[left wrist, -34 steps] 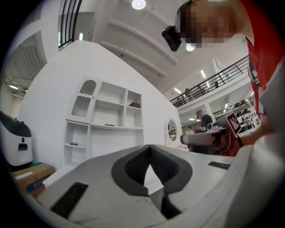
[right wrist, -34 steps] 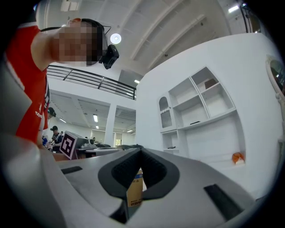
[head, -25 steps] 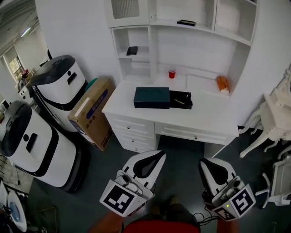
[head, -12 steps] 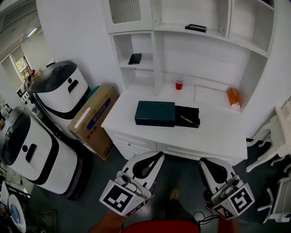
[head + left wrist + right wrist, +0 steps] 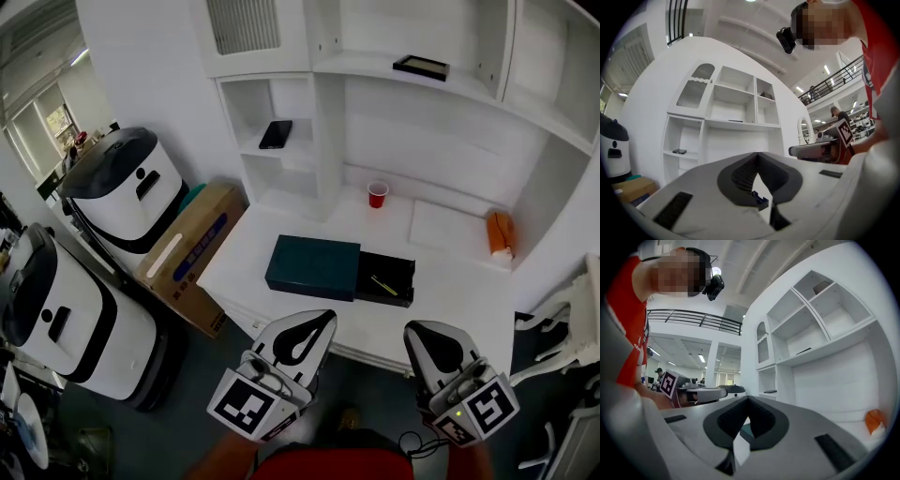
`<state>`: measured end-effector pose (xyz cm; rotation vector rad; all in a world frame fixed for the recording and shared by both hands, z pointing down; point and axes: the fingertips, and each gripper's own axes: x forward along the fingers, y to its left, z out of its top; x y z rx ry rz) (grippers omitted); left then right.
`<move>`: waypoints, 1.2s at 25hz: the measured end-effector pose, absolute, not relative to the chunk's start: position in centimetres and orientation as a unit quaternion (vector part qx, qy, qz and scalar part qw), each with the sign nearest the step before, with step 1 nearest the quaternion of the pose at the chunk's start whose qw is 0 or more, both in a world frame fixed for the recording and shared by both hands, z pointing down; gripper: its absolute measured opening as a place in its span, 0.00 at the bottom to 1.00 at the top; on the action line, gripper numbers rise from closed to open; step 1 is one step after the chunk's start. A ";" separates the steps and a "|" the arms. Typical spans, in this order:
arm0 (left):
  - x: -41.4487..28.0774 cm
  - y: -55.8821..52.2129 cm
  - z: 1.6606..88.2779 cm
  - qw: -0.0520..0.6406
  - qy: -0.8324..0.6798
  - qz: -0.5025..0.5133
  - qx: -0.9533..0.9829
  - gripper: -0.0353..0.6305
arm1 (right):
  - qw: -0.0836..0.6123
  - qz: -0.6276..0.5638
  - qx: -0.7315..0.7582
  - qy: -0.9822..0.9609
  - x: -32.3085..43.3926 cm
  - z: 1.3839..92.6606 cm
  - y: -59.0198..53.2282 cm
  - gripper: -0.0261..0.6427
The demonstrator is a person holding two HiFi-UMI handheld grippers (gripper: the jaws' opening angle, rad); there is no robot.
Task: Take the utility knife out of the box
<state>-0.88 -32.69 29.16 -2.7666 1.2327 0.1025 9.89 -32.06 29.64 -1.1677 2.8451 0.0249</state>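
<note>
Utility knife (image 5: 382,285) lies in the open box (image 5: 312,267) on the table (image 5: 455,295) while I hold my left tool (image 5: 328,317) and right tool (image 5: 411,328) closed and empty.

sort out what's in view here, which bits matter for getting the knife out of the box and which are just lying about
For the job:
- dark green box, its black tray slid out
- thin yellow utility knife in that tray
- left gripper, right gripper, both shut

Lying about:
- red cup
- phone on a shelf
- orange item
- cardboard carton
</note>
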 end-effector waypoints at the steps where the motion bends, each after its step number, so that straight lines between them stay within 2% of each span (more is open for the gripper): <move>1: -0.5 -33.6 29.3 0.057 0.408 0.033 -0.910 0.06 | 0.030 0.007 -0.377 0.926 10.1 29.9 -33.1 0.06; 7: 1.3 -38.2 30.6 0.063 0.414 0.020 -0.908 0.06 | -0.004 -0.001 -0.364 0.931 10.7 32.0 -39.0 0.06; 11: 2.0 -40.4 32.2 0.022 0.415 -0.001 -0.909 0.06 | -0.028 -0.009 -0.358 0.933 10.5 33.4 -41.7 0.06; 18: 2.4 -44.3 34.7 0.004 0.407 -0.009 -0.913 0.06 | -0.091 -0.024 -0.355 0.930 9.9 37.1 -46.1 0.08; 22: 2.2 -46.4 36.1 0.019 0.403 -0.008 -0.915 0.06 | -0.153 -0.034 -0.333 0.930 9.4 40.4 -48.1 0.08; 24: 2.0 -47.2 36.7 0.027 0.400 -0.010 -0.916 0.06 | -0.187 -0.043 -0.321 0.927 9.0 42.1 -49.1 0.12; 30: 1.5 -48.8 38.3 -0.011 0.401 -0.024 -0.916 0.06 | -0.301 -0.084 -0.281 0.907 8.1 48.3 -51.7 0.19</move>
